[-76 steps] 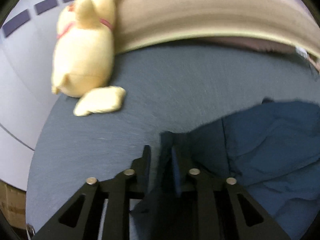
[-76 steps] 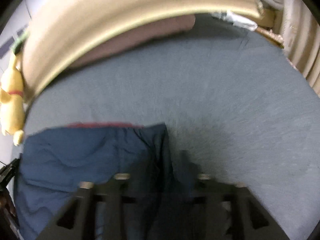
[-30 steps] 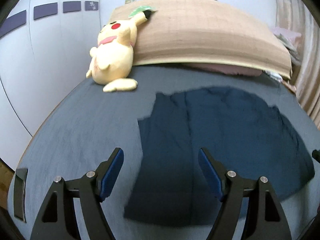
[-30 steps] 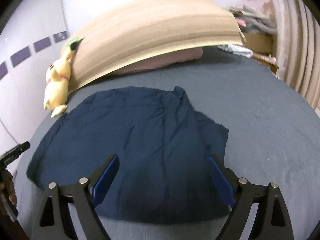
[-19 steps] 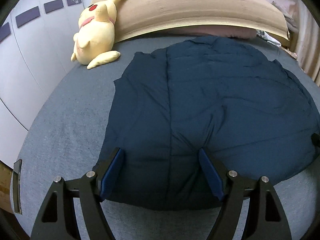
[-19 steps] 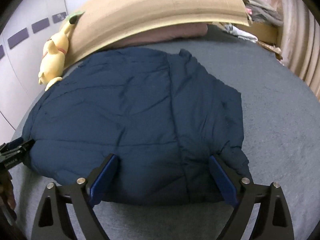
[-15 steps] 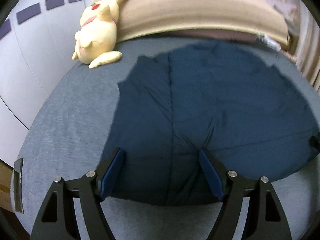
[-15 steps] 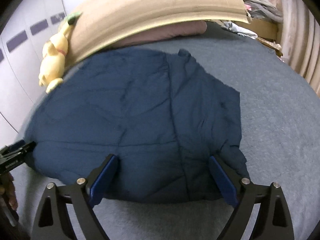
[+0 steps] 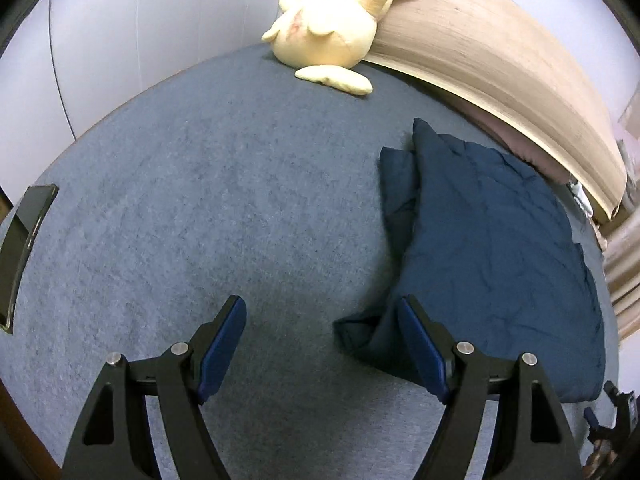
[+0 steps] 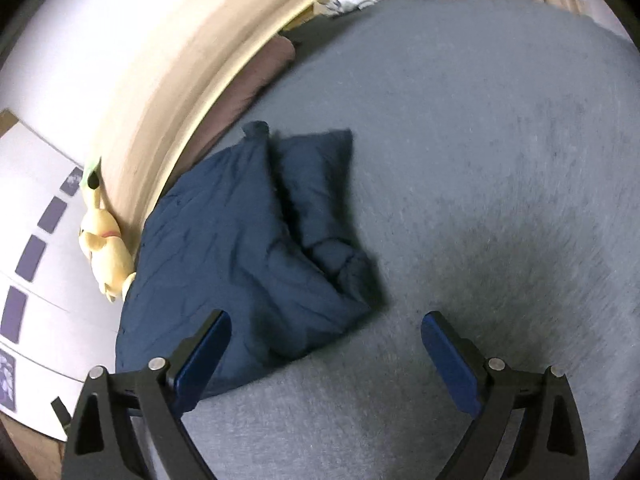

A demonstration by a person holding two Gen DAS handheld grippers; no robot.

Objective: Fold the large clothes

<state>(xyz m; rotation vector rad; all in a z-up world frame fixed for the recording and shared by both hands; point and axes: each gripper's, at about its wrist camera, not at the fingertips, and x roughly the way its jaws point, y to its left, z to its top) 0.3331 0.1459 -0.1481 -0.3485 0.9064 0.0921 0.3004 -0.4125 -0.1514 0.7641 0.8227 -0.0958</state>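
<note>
A navy blue garment lies spread on the grey bed, with a narrow flap folded along each side. In the left wrist view it fills the right half. My left gripper is open over bare sheet, and the garment's near left corner lies just inside its right finger, untouched. In the right wrist view the garment sits left of centre. My right gripper is open and its jaws are opening wider. The garment's near right corner lies between them, with no pad pressing on it.
A yellow plush toy leans on the wooden headboard at the far side. A brownish pillow lies under the headboard. A dark flat device rests at the bed's left edge. Curtains hang on the right.
Both grippers have swung outward and rolled. The left one now looks at the garment's left edge, the right one at its right edge. The right jaws stand slightly wider.
</note>
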